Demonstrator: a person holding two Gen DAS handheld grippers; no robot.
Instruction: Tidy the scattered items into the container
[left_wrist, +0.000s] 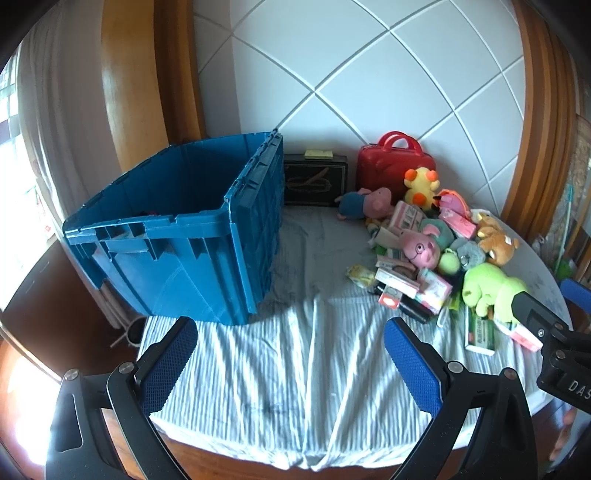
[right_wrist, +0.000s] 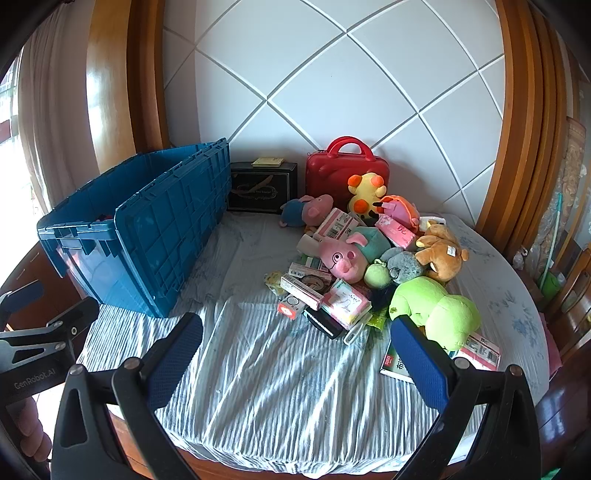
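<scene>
A big blue plastic crate (left_wrist: 177, 236) (right_wrist: 140, 229) stands open-topped at the left of a cloth-covered table. To its right lies a heap of toys and boxes: a green plush (left_wrist: 491, 288) (right_wrist: 436, 310), a pink pig plush (left_wrist: 421, 247) (right_wrist: 343, 254), a brown bear (right_wrist: 441, 251), a yellow plush (left_wrist: 419, 184) (right_wrist: 365, 195) and several small cartons (right_wrist: 347, 302). My left gripper (left_wrist: 291, 347) hovers open over bare cloth in front of the crate. My right gripper (right_wrist: 295, 343) is open too, its right finger just before the green plush. Neither holds anything.
A red case (left_wrist: 395, 166) (right_wrist: 345, 170) and a black box (left_wrist: 314, 181) (right_wrist: 262, 188) stand against the white tiled wall at the back. The striped cloth (left_wrist: 295, 387) hangs over the table's near edge. Wooden chairs (right_wrist: 569, 295) stand at the right.
</scene>
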